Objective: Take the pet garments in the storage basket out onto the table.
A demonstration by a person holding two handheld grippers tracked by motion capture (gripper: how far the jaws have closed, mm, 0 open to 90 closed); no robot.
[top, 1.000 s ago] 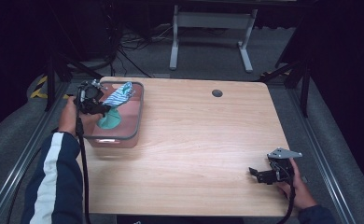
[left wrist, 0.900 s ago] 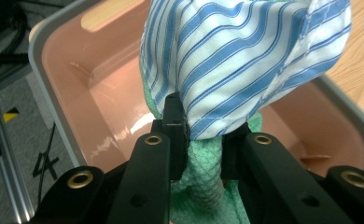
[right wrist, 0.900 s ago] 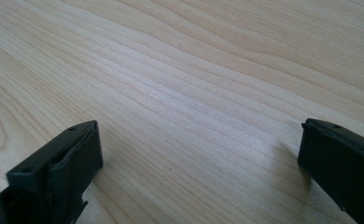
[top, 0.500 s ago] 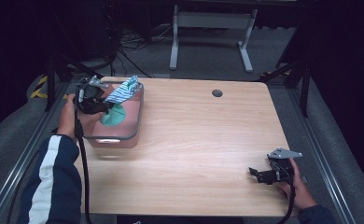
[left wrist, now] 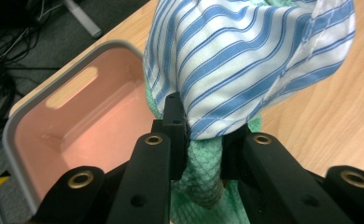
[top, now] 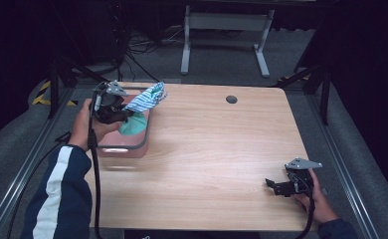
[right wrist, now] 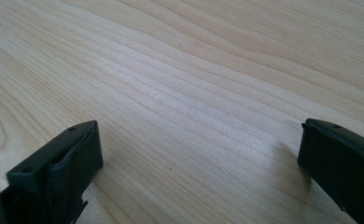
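Holding cloths (left wrist: pixel 245 79) pinched above tub (top: pixel 132 149), left gripper (top: pixel 113 107) raised.

We are seeing a smooth woven striped cloth (left wrist: pixel 259 70) lying over a coarser, waffle-textured green cloth (left wrist: pixel 201 172). The pink bin (left wrist: pixel 40 140) is looking like glossy plastic, the table (top: pixel 222 159) like matt pale wood grain, and the left gripper (left wrist: pixel 203 140) like matt black plastic.
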